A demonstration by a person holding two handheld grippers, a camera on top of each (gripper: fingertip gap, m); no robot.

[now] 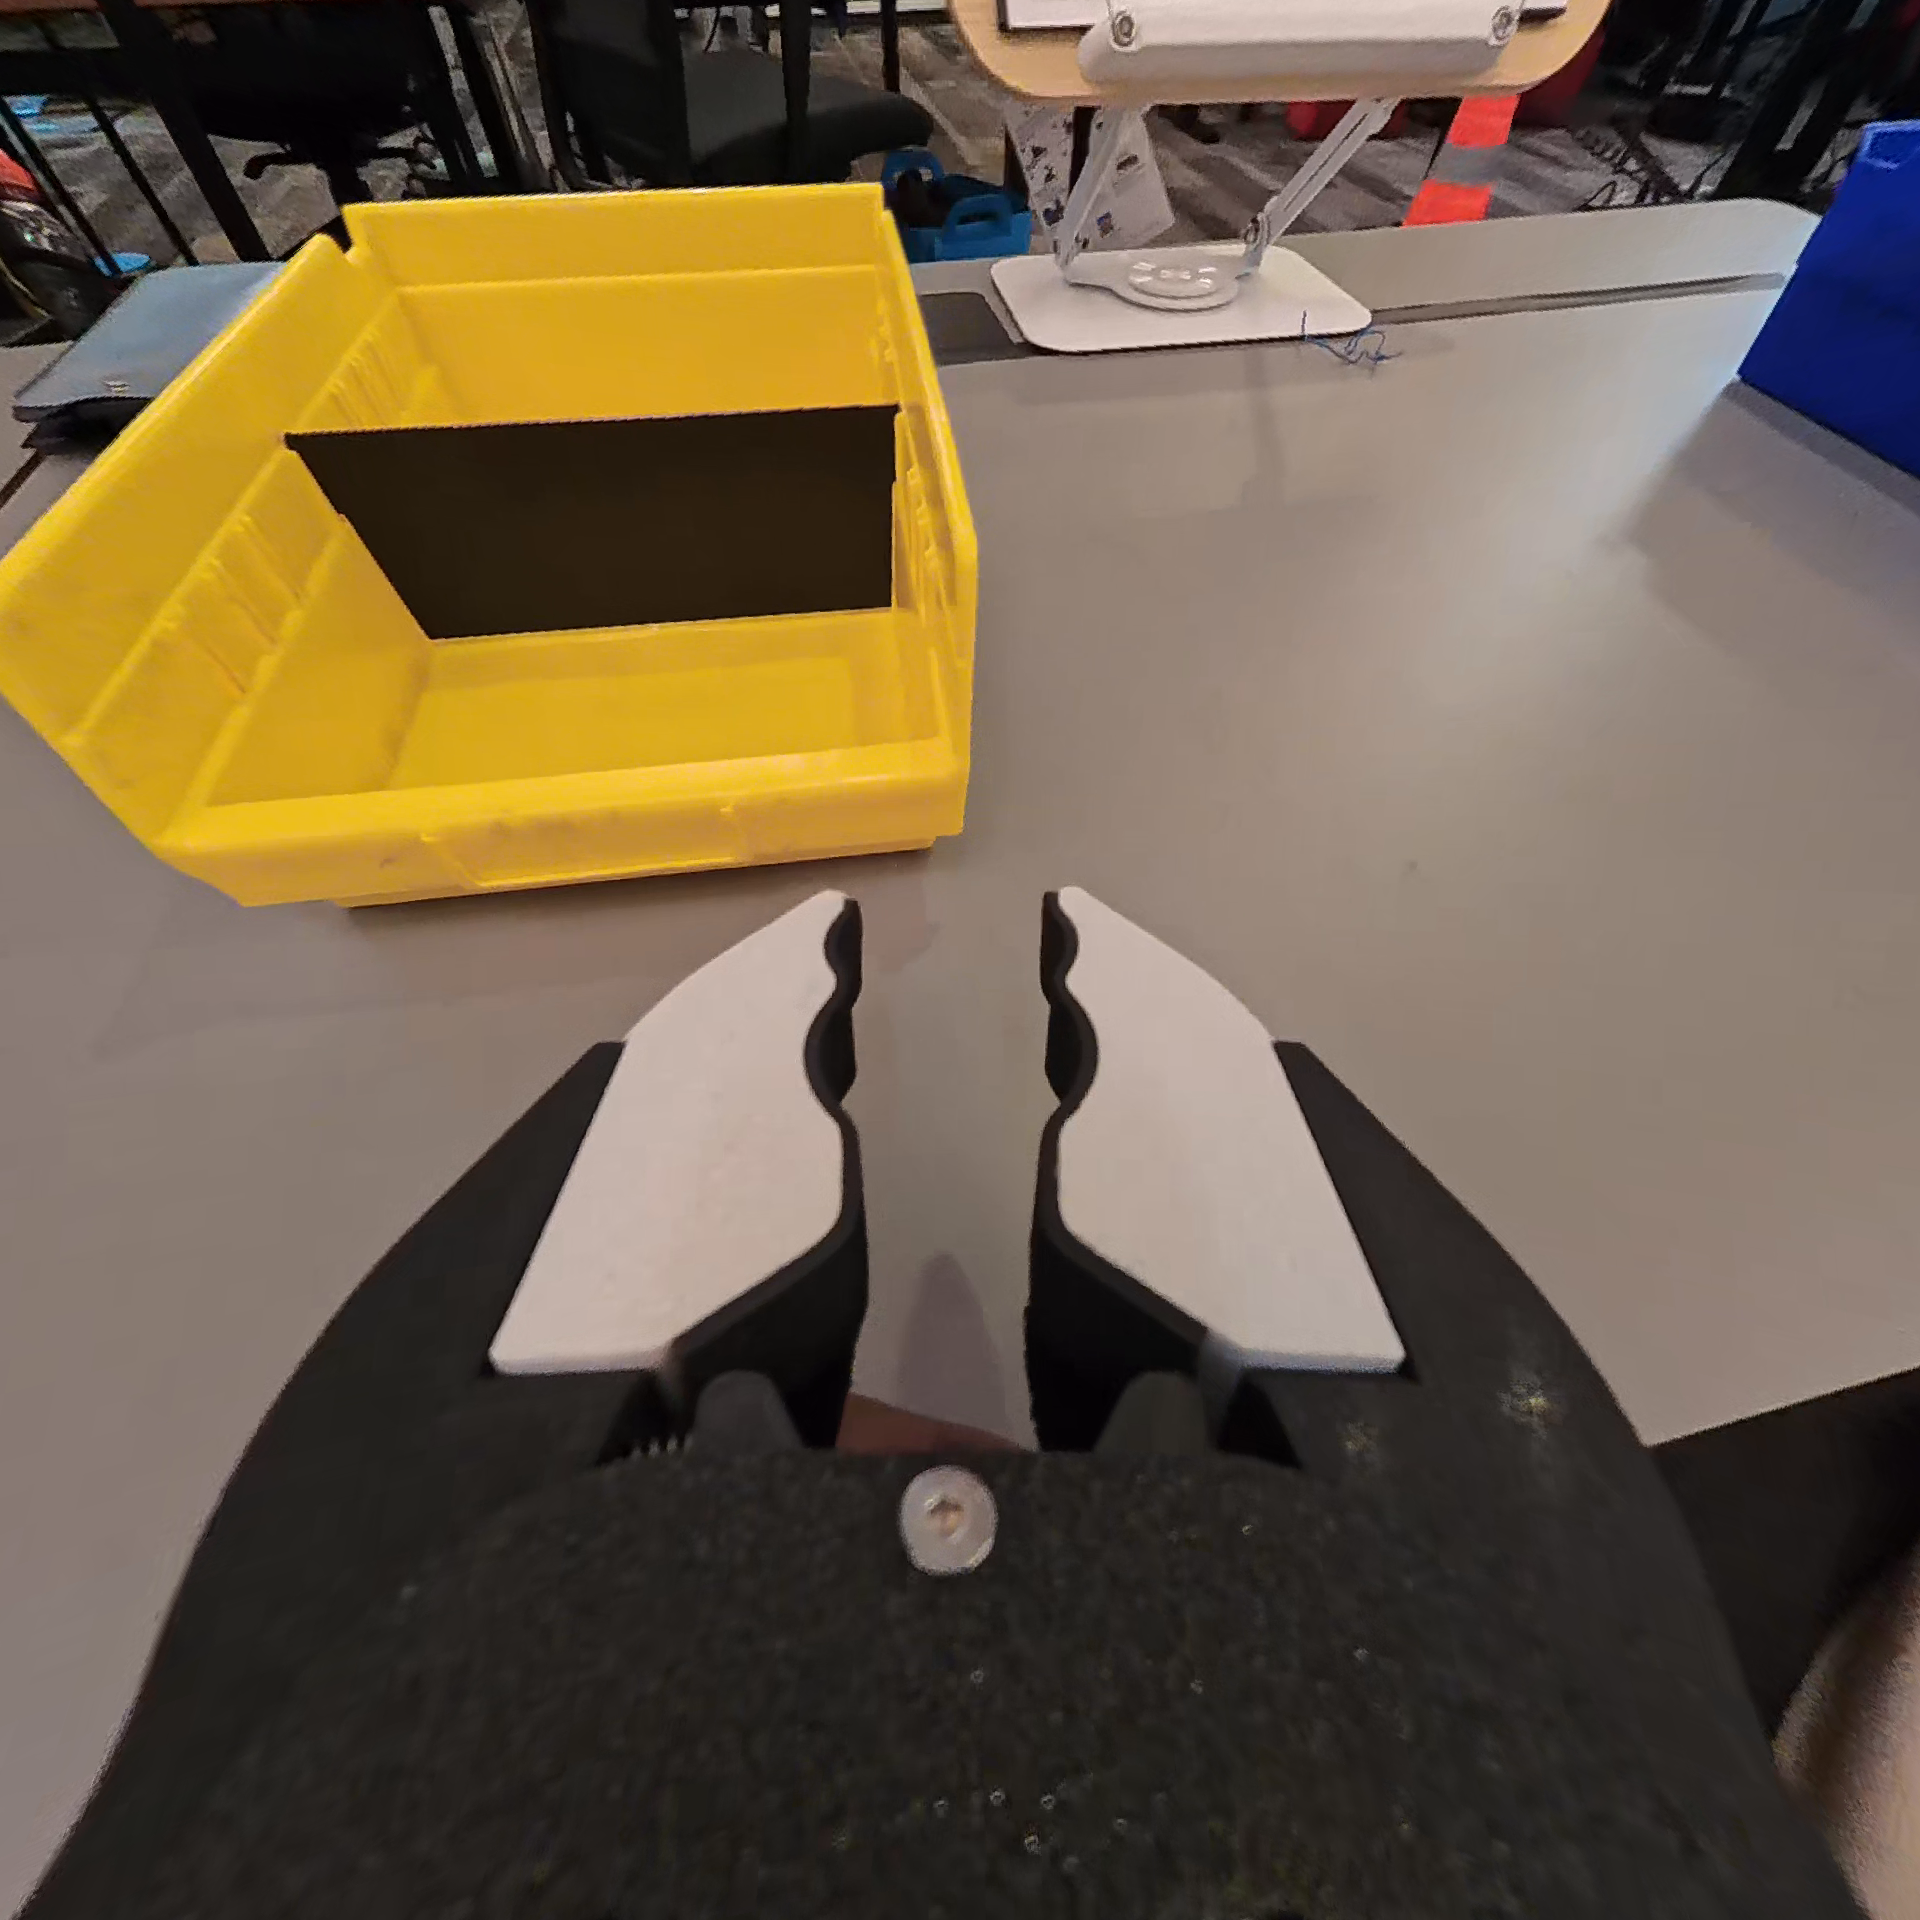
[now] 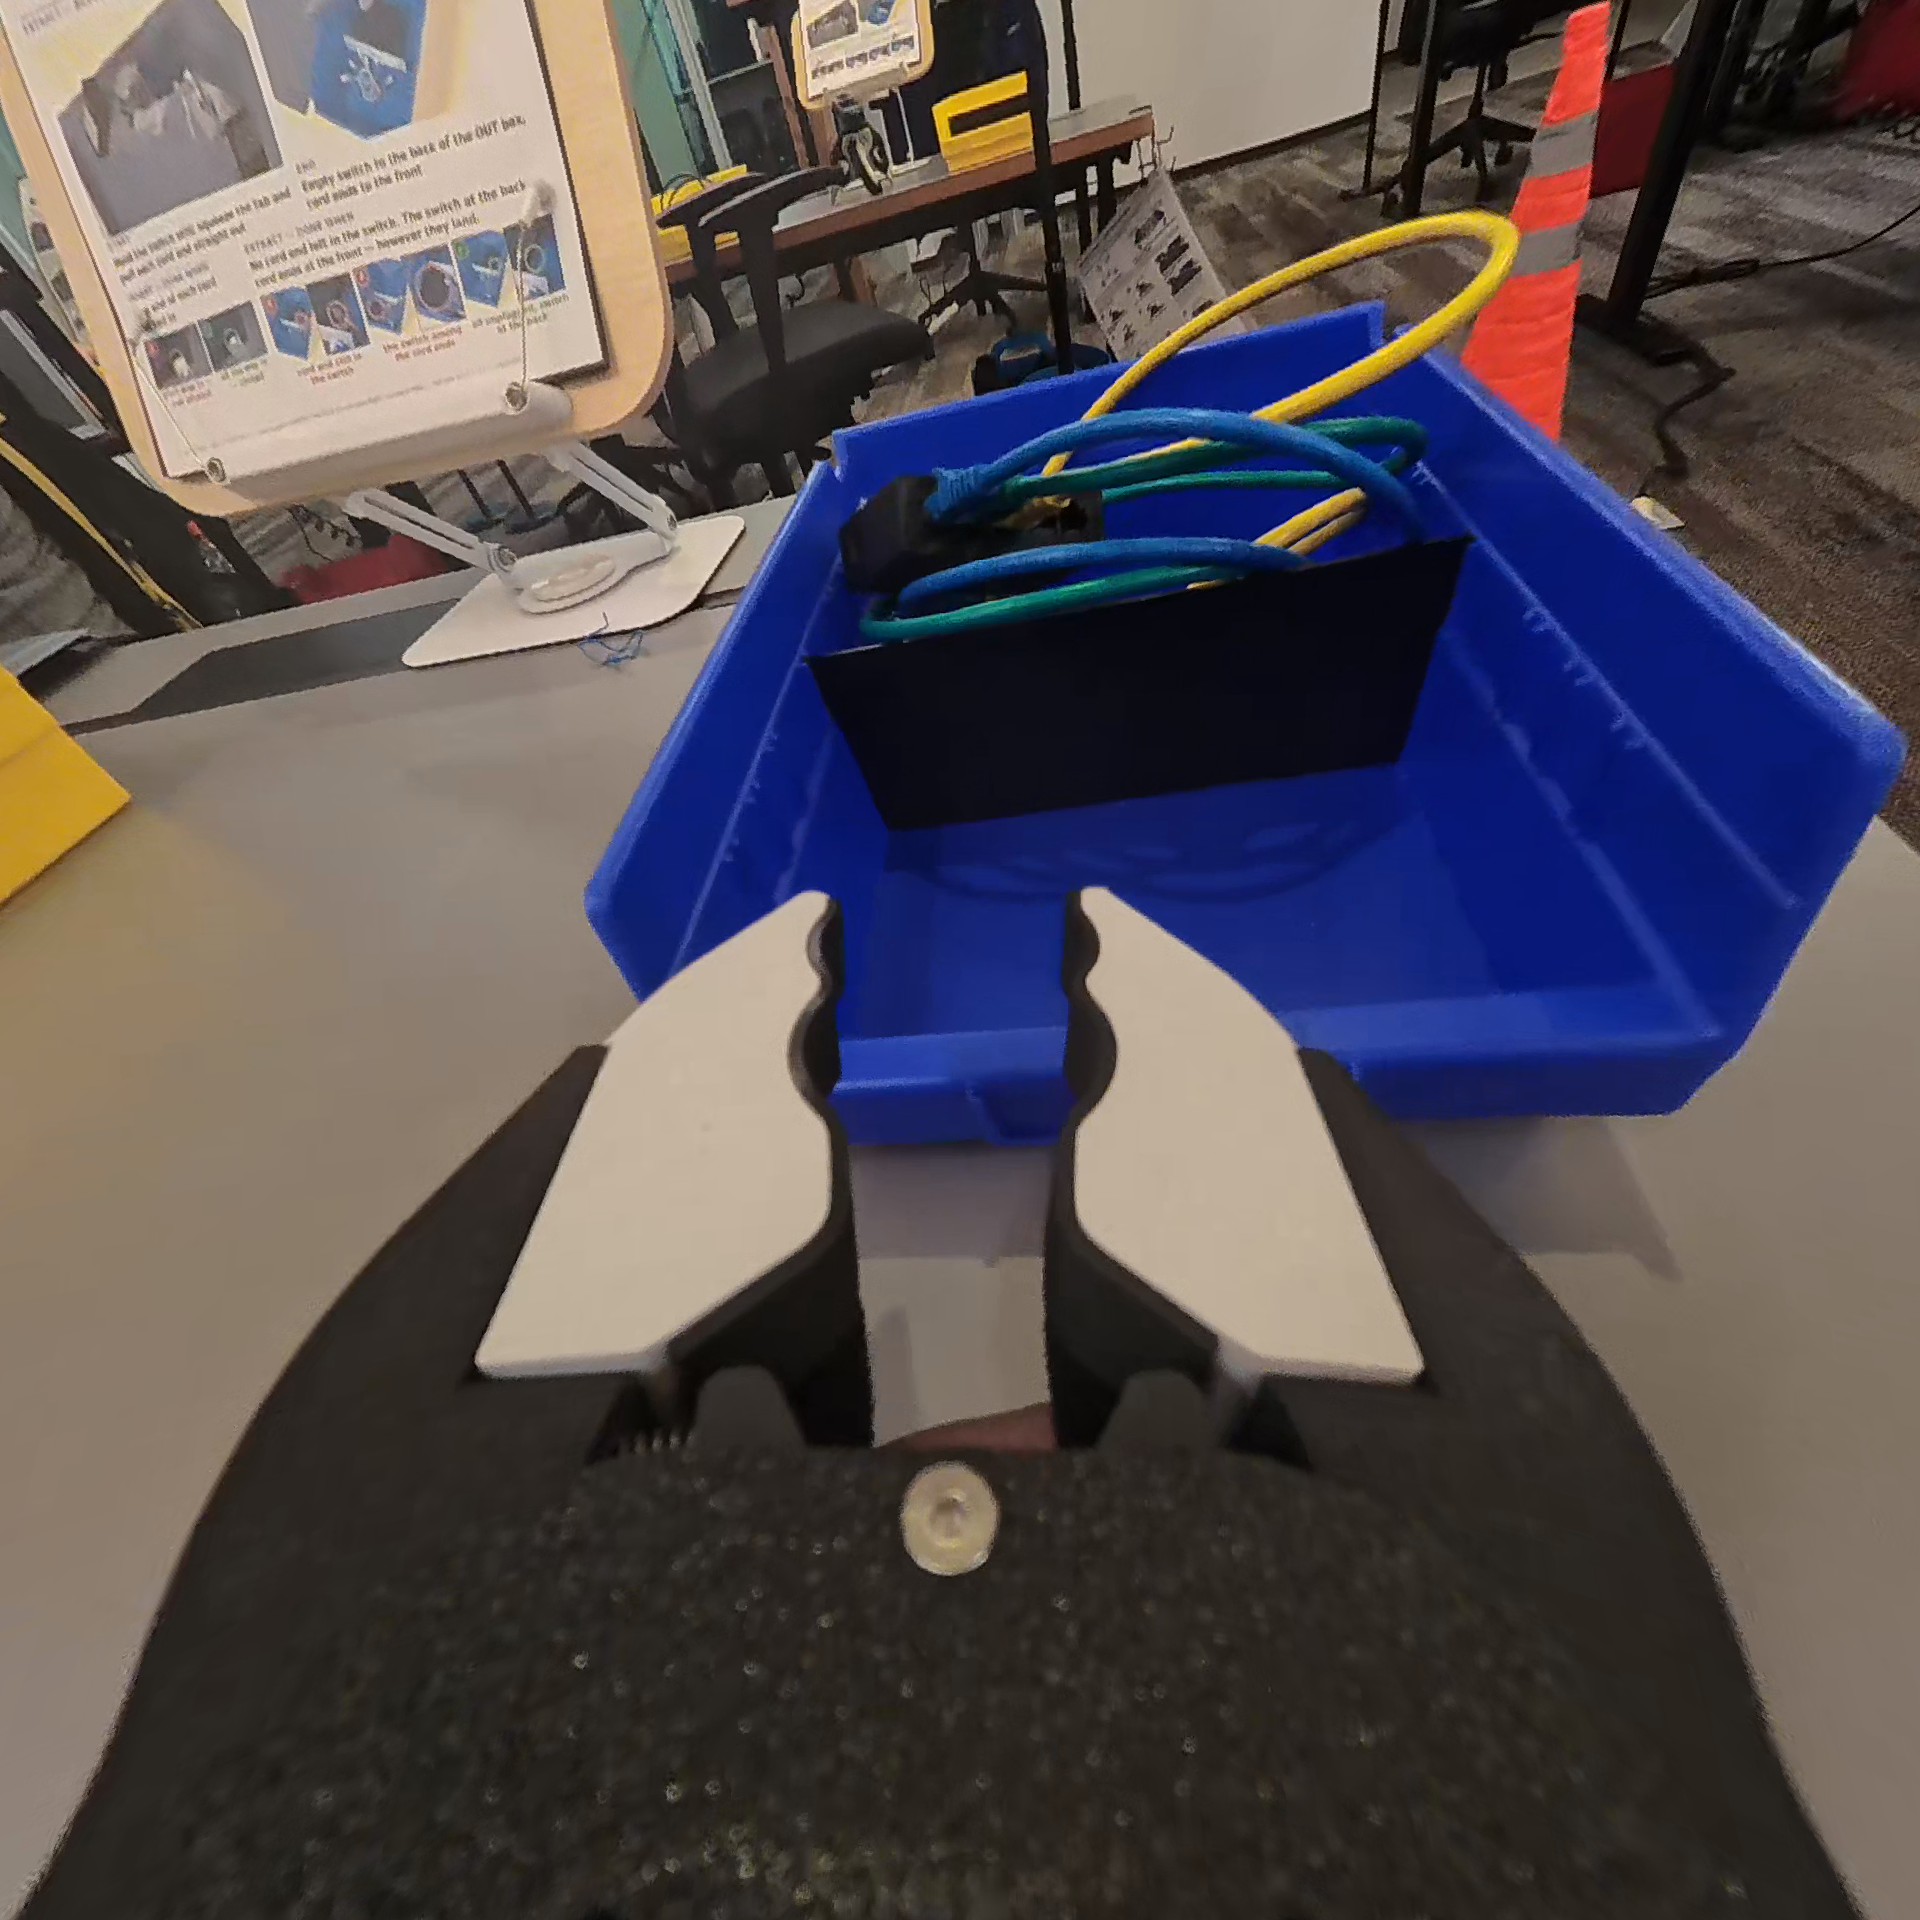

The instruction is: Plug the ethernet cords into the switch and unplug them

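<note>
Step in hand, judged: the outset, nothing grasped and no cord yet worked. Left gripper [image 1: 950, 914]: fingers parted to a moderate gap, empty, poised over bare grey tabletop [image 1: 1403, 727] at lower centre of the left wrist view. Right gripper [image 2: 950, 914]: fingers likewise parted, empty, tips at the near wall of the blue bin [image 2: 1621, 790], centre frame. Switch [image 2: 891, 535]: a small black box in the rear compartment of the blue bin, upper centre of the right wrist view, behind a dark divider [image 2: 1132, 707]. Ethernet cords: blue cord [image 2: 1122, 436], green cord [image 2: 1039, 613] and yellow cord [image 2: 1351, 260] looped over that compartment, the yellow arching above the rim. Yellow bin [image 1: 582, 769]: upper left of the left wrist view, holding only a dark divider panel [image 1: 623, 520]. Next move, judged: reach over the divider to the switch and cords, likely one gripper steadying the box. Hard to make out: the ports, whether any plug is seated, cord ends behind the divider. Instruction stand [image 2: 343, 239] at upper left.
</note>
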